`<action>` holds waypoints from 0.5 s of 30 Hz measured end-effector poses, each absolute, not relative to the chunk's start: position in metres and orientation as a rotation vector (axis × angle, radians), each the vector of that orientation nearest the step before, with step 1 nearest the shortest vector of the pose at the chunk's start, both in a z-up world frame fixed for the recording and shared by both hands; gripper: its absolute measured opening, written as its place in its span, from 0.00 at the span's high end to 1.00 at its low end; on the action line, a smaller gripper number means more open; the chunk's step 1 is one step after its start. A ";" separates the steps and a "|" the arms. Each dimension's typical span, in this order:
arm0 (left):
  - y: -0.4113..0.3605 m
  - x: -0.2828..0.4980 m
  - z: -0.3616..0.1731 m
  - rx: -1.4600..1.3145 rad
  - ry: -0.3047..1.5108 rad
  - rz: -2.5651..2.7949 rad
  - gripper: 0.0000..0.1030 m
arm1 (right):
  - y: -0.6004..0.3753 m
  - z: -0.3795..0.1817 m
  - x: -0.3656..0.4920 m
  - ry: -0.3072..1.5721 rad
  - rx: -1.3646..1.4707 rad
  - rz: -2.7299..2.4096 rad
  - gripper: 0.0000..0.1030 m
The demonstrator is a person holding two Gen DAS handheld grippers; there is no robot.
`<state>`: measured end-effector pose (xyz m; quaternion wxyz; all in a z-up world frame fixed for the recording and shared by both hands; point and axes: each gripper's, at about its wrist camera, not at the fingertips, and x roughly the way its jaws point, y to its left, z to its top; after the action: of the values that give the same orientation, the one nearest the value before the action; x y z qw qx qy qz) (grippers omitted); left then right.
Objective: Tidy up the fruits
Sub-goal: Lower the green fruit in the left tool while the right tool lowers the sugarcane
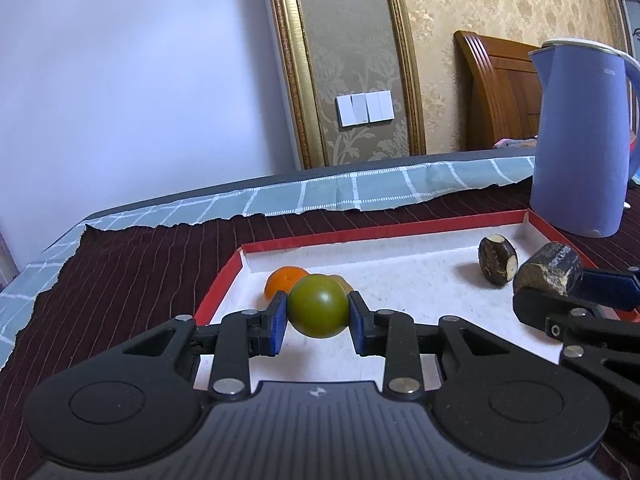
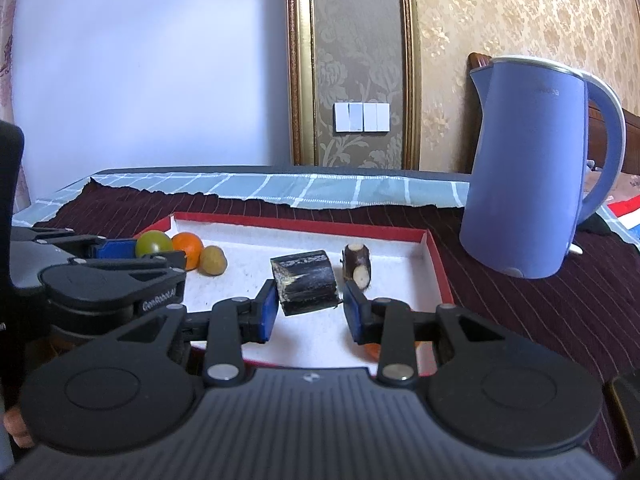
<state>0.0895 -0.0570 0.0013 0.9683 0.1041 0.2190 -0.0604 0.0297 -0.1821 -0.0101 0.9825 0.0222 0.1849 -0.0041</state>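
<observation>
Green fruit (image 1: 319, 306): smooth, glossy skin. Orange fruit (image 2: 189, 249): faintly dimpled, soft sheen. Dark cane piece (image 2: 306, 282): rough, flaking bark, pale fibrous cut end. Tray (image 1: 420, 227): red cardboard rim, white matt grainy floor. Kettle (image 2: 528, 168): smooth matt blue plastic. Tablecloth (image 1: 132, 256): dark ribbed cloth. Left gripper (image 1: 319, 322): matt black plastic, blue rubbery pads, metal rivets.
</observation>
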 end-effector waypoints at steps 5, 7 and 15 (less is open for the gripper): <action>-0.058 0.097 -0.001 0.210 0.430 -0.113 0.70 | -0.186 -0.010 0.047 0.368 0.061 -0.008 0.68; -0.057 0.100 -0.002 0.208 0.433 -0.108 0.70 | -0.186 -0.011 0.052 0.366 0.063 -0.009 0.68; -0.060 0.108 -0.003 0.219 0.429 -0.100 0.70 | -0.183 -0.019 0.060 0.377 0.048 -0.020 0.68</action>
<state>0.1081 -0.0595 -0.0029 0.9699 0.1085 0.2122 -0.0497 0.0595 -0.1828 -0.0188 0.9819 0.0237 0.1875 -0.0099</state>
